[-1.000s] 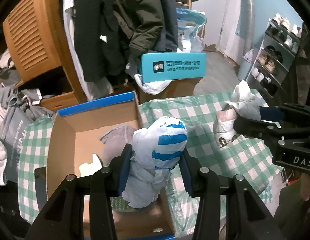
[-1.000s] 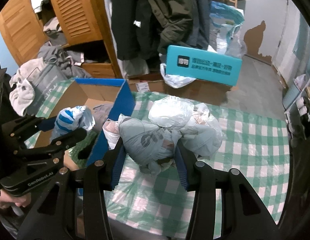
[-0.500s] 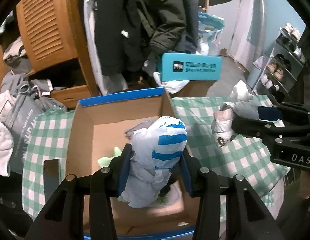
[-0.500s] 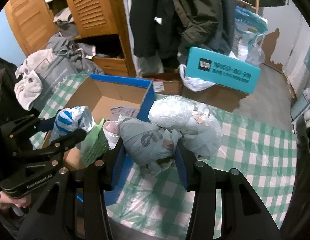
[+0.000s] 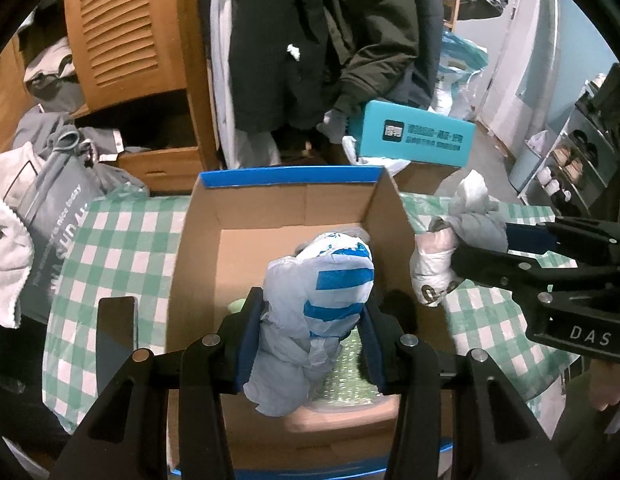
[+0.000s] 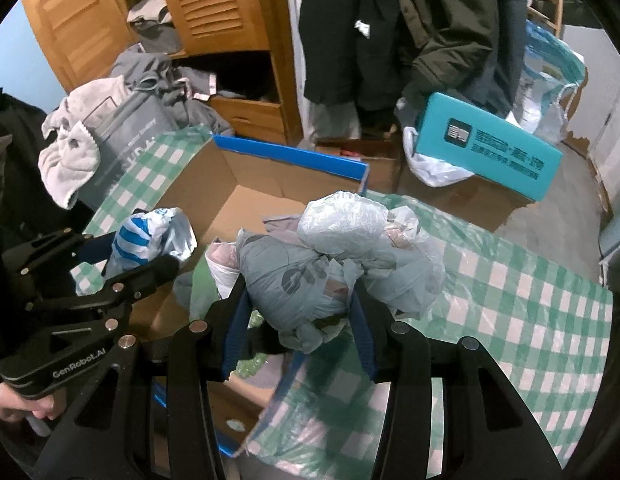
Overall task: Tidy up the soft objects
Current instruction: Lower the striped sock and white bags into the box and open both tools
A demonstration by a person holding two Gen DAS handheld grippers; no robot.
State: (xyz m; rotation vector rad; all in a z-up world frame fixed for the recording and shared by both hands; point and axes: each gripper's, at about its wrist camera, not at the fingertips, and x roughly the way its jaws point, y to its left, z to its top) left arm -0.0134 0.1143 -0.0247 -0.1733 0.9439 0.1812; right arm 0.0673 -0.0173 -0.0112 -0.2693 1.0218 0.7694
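While both hands swing over from the green-and-white checked tablecloth [image 6: 509, 320], I now have the open brown cardboard box with blue rim [image 5: 294, 178] squarely under my left gripper [image 5: 311, 328], which stays clamped on the knotted white plastic bag with blue stripes [image 5: 321, 300]. My right gripper [image 6: 298, 316] keeps its jaws squeezed on the bundle of grey and clear plastic bags [image 6: 310, 272], now crossing the box's near wall. Both look about ready to drop in.

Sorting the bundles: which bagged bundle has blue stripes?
The white bundle in the left gripper, above the cardboard box. The right gripper's bundle is plain grey.
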